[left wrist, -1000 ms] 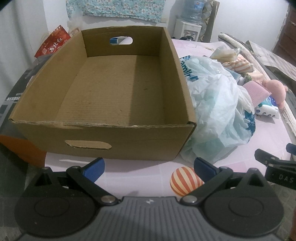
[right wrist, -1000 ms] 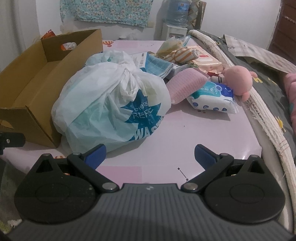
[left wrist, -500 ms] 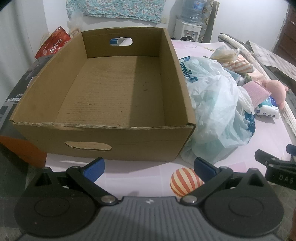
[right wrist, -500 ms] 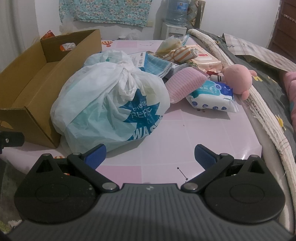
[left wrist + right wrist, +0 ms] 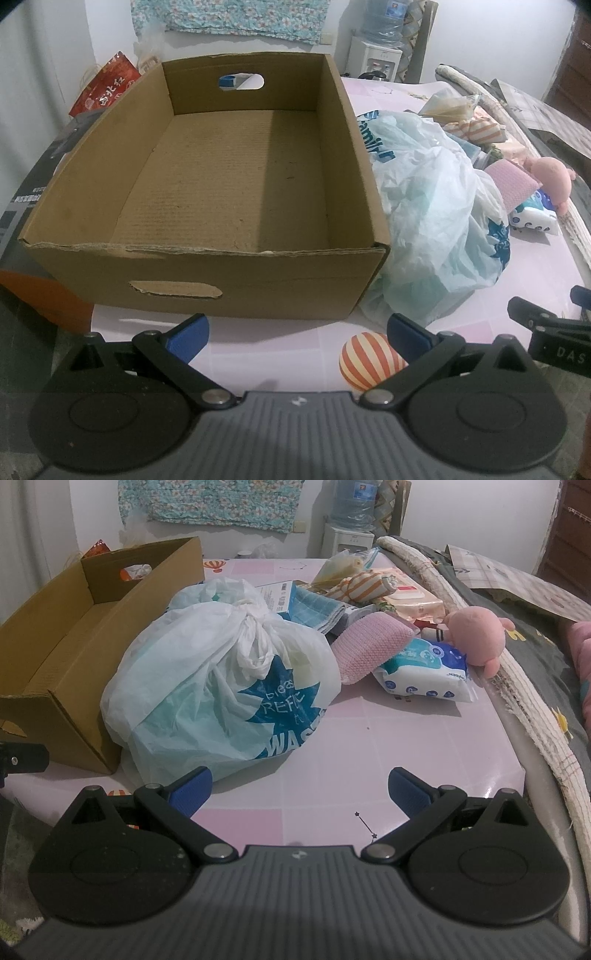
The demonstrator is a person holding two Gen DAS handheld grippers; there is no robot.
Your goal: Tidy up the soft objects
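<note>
An empty cardboard box (image 5: 221,173) (image 5: 70,627) stands on the pink table, straight ahead of my open left gripper (image 5: 297,332). A knotted white and blue plastic bag (image 5: 221,686) (image 5: 436,221) leans against the box's right side. Behind the bag lie a pink knitted pad (image 5: 369,644), a wipes pack (image 5: 424,672), a pink plush toy (image 5: 476,635), a blue cloth (image 5: 317,607) and a striped soft toy (image 5: 364,585). My right gripper (image 5: 299,790) is open, low over the table in front of the bag. Nothing is held.
An orange-striped ball print (image 5: 371,360) shows on the table by my left gripper's right finger. A rolled mat (image 5: 517,686) runs along the table's right edge. A red bag (image 5: 105,88) stands left of the box. A water dispenser (image 5: 351,517) is at the back.
The right gripper has crept slightly forward and up toward the bag. The left gripper has barely moved.
</note>
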